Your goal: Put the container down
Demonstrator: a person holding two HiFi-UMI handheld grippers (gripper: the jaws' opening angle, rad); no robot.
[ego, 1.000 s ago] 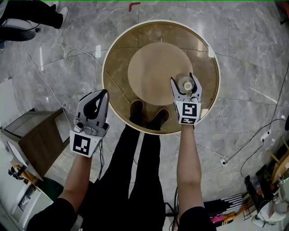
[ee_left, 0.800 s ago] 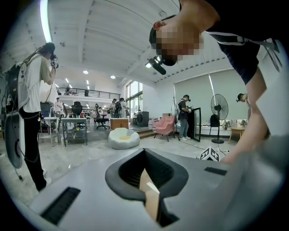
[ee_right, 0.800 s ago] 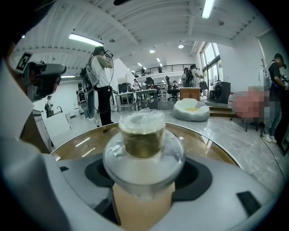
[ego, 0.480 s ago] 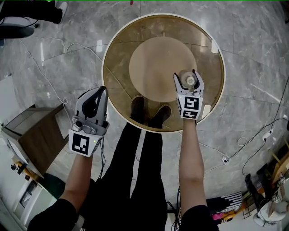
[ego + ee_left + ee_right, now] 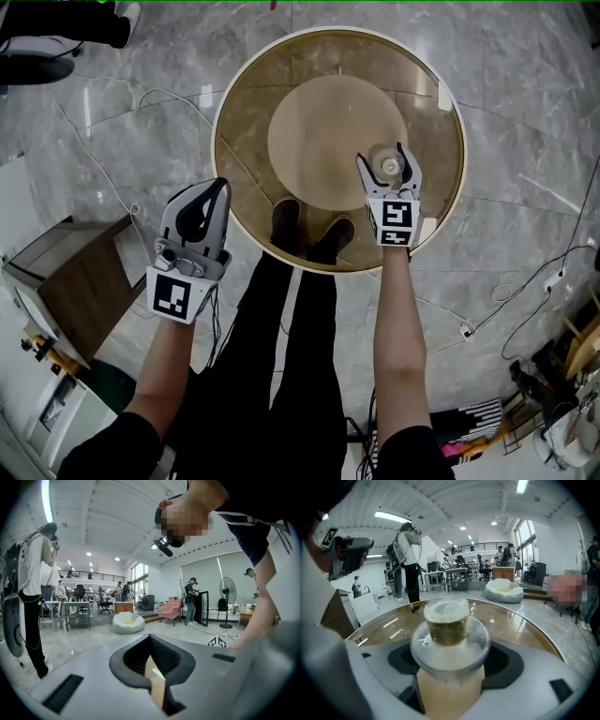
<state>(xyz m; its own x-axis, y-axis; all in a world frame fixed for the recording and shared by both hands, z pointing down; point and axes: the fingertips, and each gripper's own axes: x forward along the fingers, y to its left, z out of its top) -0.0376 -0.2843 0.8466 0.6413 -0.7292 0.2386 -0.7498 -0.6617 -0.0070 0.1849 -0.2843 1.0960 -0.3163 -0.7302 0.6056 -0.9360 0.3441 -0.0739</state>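
Observation:
A small clear container (image 5: 386, 166) with a wide clear rim and a brownish band (image 5: 449, 630) sits between the jaws of my right gripper (image 5: 388, 171), which is shut on it. It is over the right part of the round glass table (image 5: 253, 112), just past the tan disc (image 5: 323, 141) under the glass. Whether it touches the glass I cannot tell. My left gripper (image 5: 208, 195) hangs off the table's left edge, over the floor. It is shut and holds nothing, its tan pads (image 5: 155, 681) pressed together.
The person's shoes (image 5: 284, 228) show through the glass near the table's front rim. A wooden cabinet (image 5: 66, 291) stands at the left. Cables (image 5: 103, 178) trail over the marble floor. A standing person (image 5: 30, 597) and office furniture fill the room behind.
The right gripper, still holding the container, has shifted only slightly over the table's right part. The left gripper has barely moved.

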